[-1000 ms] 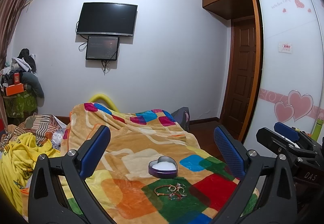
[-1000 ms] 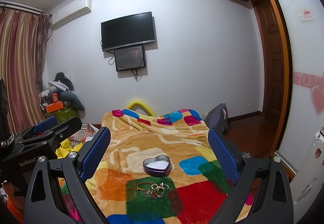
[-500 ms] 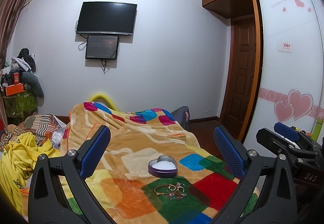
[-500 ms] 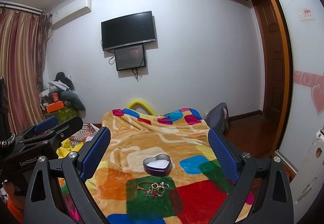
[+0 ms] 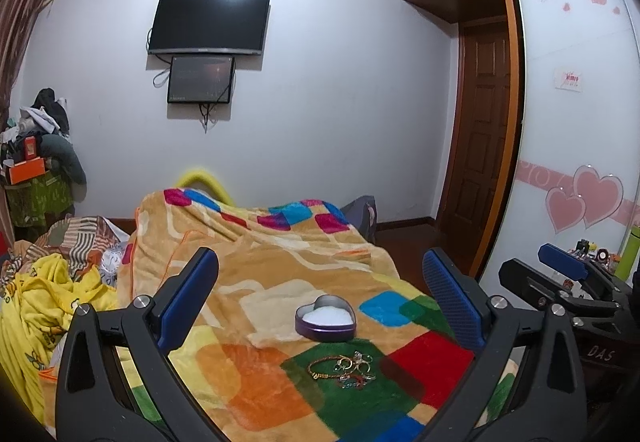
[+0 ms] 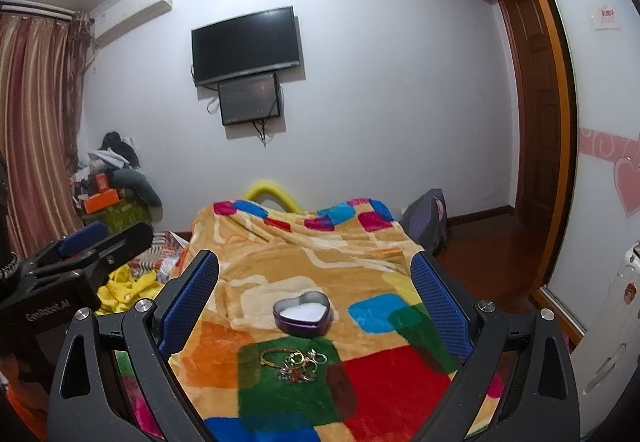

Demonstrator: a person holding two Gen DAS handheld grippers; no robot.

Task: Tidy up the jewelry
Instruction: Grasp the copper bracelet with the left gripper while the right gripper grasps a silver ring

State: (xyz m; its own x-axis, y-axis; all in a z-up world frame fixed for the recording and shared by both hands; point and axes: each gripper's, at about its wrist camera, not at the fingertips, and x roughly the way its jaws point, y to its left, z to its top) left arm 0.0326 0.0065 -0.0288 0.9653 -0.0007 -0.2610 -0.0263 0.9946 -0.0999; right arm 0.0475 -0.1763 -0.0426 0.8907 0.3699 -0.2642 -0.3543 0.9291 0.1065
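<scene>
A purple heart-shaped tin with a white lining stands open on the colourful blanket. Just in front of it, on a green patch, lies a small heap of jewelry: a gold bracelet, rings and a reddish piece. My left gripper hangs open above and short of the tin, nothing between its blue pads. My right gripper is open too, held the same way. Each gripper shows at the edge of the other's view.
The blanket covers a bed, with yellow and striped bedding bunched at its left. A pile of clothes and boxes stands by the left wall. A wooden door, a wardrobe with pink hearts and a dark bag are at the right.
Both views have shifted only slightly. The tin and jewelry lie as before and both grippers stay open.
</scene>
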